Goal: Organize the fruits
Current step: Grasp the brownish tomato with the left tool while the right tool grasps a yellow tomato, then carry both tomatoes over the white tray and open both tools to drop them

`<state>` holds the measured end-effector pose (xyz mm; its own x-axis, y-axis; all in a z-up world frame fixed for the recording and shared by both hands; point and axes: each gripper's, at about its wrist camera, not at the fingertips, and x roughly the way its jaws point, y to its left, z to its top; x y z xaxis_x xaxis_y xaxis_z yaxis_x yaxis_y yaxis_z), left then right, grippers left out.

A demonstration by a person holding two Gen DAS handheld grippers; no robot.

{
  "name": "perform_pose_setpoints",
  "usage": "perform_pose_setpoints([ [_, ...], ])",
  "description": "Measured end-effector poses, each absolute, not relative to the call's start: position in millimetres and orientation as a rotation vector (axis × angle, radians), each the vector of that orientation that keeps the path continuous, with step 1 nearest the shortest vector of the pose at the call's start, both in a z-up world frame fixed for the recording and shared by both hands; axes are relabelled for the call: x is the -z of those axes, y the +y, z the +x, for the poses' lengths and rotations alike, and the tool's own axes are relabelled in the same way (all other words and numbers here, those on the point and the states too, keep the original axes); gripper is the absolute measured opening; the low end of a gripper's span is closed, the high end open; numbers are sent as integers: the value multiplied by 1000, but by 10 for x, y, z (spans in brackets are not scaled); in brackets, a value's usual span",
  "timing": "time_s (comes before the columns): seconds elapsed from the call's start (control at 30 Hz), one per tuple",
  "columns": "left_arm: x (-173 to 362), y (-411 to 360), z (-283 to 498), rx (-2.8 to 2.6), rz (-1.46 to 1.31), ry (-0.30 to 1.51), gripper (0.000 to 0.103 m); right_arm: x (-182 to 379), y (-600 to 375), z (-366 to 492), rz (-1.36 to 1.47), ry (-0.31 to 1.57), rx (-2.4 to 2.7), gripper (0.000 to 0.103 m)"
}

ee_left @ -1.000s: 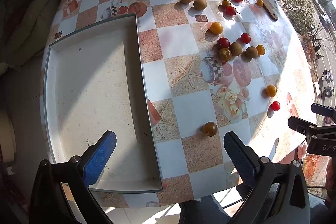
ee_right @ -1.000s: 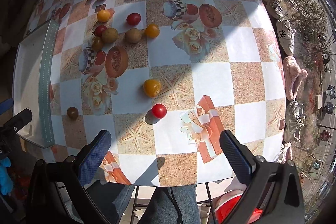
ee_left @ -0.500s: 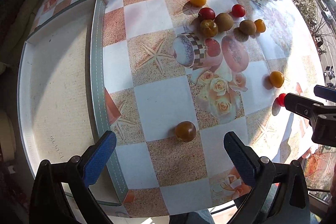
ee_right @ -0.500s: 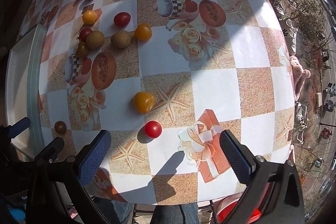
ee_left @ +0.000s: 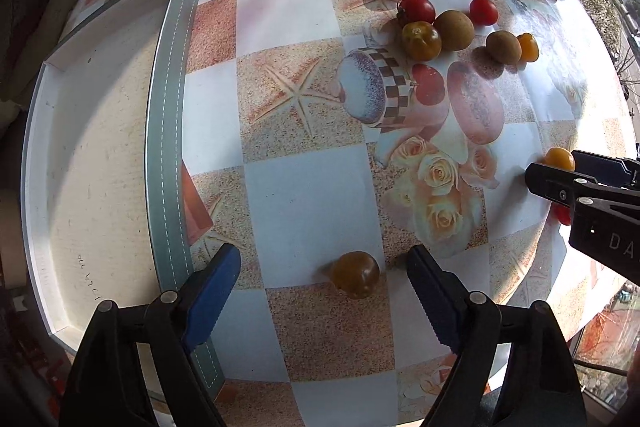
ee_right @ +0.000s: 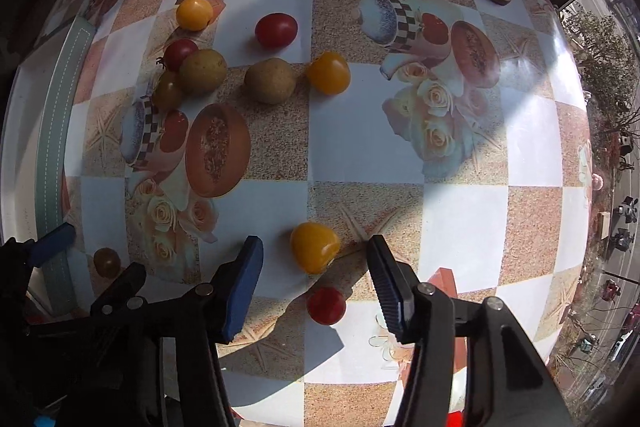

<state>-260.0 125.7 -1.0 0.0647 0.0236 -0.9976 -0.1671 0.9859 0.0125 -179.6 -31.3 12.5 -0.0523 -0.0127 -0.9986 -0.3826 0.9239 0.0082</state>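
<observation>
Right wrist view: three brown fruits (ee_right: 270, 80) mid-table, two tomatoes (ee_right: 315, 247) between closing tongs (ee_right: 316, 281).

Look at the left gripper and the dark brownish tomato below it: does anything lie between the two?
Nothing visible does. The dark brownish tomato sits alone on the checked tablecloth, in the gap of the left gripper, whose jaws are closing but not yet touching it. The white tray lies off to the side.
</observation>
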Motion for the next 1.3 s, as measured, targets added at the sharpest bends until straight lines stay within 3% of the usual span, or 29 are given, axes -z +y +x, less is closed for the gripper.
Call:
perform_pose_setpoints([
  [0.13,-69,1183,-2570,-122,-129,1487,58,-145,-220,-1806,-339,1590,-331,28],
  [0.17,-85,1173,-2576,-116,-127,1482,54,-150,-157,-1840,-342,1590,-337,25],
  [0.23,-106,1144,-2576,-103,-124,1484,32,-159,-96,-1844,-330,1594,-338,25],
  [0.3,-129,1118,-2528,-74,-158,1501,22,-176,-98,-1835,-302,1604,-337,25],
  [0.67,-568,1587,-2704,-12,-302,1431,22,-582,-20,-1806,-218,1585,-388,25],
  [1.03,-844,2284,-2988,-153,-327,1346,22,-716,812,-2022,-258,1557,-560,25],
  [1.3,-632,3091,-3277,-332,-342,1366,22,-704,1599,-2344,-307,1566,-723,25],
])
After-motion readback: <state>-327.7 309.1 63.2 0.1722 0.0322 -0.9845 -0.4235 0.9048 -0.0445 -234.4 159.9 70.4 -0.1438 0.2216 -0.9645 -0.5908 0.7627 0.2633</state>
